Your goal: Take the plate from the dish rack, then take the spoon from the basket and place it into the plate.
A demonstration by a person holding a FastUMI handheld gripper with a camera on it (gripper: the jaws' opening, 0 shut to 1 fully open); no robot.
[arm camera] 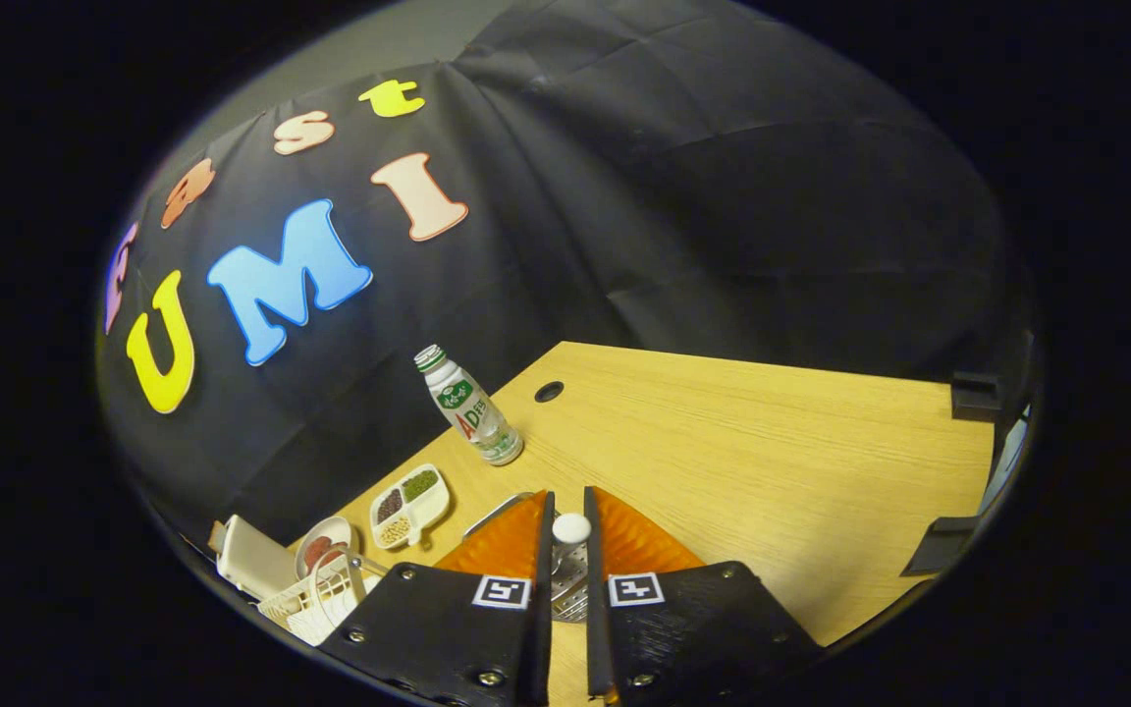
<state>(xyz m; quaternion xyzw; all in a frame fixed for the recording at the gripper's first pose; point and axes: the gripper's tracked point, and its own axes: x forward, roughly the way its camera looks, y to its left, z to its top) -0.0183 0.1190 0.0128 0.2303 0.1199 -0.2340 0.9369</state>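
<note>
Gripper (566, 535) fingers stand close together, clamped on the spoon (570, 565): its white handle end pokes up between the fingertips and its perforated metal bowl hangs lower in the narrow gap. Held above the wooden desk (742, 452). Off to the left sit a white basket (315, 599), a small bowl (323, 540) and a divided snack dish (413, 506); beyond, a small bottle (467, 405) stands.
</note>
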